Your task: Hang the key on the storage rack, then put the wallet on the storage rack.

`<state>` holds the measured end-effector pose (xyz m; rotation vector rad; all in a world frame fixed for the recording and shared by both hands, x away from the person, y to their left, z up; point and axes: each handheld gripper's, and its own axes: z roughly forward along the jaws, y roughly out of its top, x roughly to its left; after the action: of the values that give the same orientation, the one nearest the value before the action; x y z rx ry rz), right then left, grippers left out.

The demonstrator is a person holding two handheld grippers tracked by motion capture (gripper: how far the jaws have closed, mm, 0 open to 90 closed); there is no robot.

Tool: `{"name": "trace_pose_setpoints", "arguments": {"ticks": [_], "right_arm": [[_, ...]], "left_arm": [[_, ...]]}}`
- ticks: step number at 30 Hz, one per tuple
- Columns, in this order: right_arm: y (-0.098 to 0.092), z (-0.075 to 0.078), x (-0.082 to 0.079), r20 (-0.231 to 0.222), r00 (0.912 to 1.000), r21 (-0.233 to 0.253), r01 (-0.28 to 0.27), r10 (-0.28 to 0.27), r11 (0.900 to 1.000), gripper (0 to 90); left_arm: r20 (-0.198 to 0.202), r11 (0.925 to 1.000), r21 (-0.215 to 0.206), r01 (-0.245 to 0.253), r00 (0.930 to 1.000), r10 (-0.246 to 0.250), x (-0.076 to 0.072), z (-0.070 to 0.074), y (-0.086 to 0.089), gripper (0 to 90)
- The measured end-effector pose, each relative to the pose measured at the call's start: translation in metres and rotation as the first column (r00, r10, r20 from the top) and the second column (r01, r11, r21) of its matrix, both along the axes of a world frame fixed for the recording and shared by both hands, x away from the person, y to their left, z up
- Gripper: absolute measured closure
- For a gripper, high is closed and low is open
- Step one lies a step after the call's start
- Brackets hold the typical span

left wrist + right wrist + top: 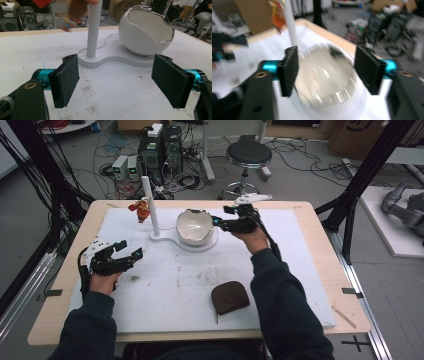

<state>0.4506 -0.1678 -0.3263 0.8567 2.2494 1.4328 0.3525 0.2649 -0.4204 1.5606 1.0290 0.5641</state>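
- The bowl [194,226], white and shaped like a cracked eggshell with a jagged rim, sits on the round end of a white stand [172,240] on the worktop [300,215], toward the far middle of the white mat [165,290]
- A white post [150,205] rises from the other end of the stand, just left of the bowl; a red and orange trinket [142,210] hangs beside the post near its upper part
- The right gripper [220,221] is at the bowl's right side, its jaws spread; in the right gripper view the blurred bowl [324,80] lies between and beyond the two pads, and whether they touch it cannot be told
- The left gripper [131,251] is held low over the mat, well apart from the stand, jaws spread wide and holding nothing
- In the left gripper view the bowl [146,32] and the post [93,27] stand ahead of the open pads, the bowl tilted so its opening faces up and to the right
- A brown pouch [229,297] lies on the mat near the front edge, beside the right sleeve
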Motion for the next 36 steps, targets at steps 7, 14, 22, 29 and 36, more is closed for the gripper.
{"name": "trace_pose_setpoints", "arguments": {"ticks": [7,14,22,29,36], "right_arm": [[-0.068,-0.033,-0.033,-0.020,0.9956,-0.045,0.090,-0.091,0.995,21.7],[-0.107,-0.068,-0.056,-0.007,0.9870,-0.105,0.159,-0.161,0.982,21.7],[-0.115,-0.070,-0.064,-0.012,0.9865,-0.114,0.161,-0.163,0.980,21.7],[-0.117,-0.070,-0.073,-0.069,0.9930,-0.072,0.091,-0.096,0.993,21.7],[-0.107,-0.085,-0.085,-0.205,0.9772,-0.087,-0.073,0.054,0.993,21.8]], "left_arm": [[0.016,0.9999,0.016,-0.003,0.9999,0.003,-0.003,0.002,-0.001,22.0],[0.011,0.9998,0.015,-0.017,0.9998,0.017,-0.001,0.001,-0.001,21.9],[0.015,0.9997,0.020,-0.015,0.9998,0.015,0.001,0.002,-0.003,22.0],[0.018,0.9998,0.020,-0.007,0.9998,0.007,0.002,0.001,-0.004,22.0],[0.015,0.9997,0.025,0.000,0.9999,0.000,0.002,0.001,-0.005,22.0]]}}
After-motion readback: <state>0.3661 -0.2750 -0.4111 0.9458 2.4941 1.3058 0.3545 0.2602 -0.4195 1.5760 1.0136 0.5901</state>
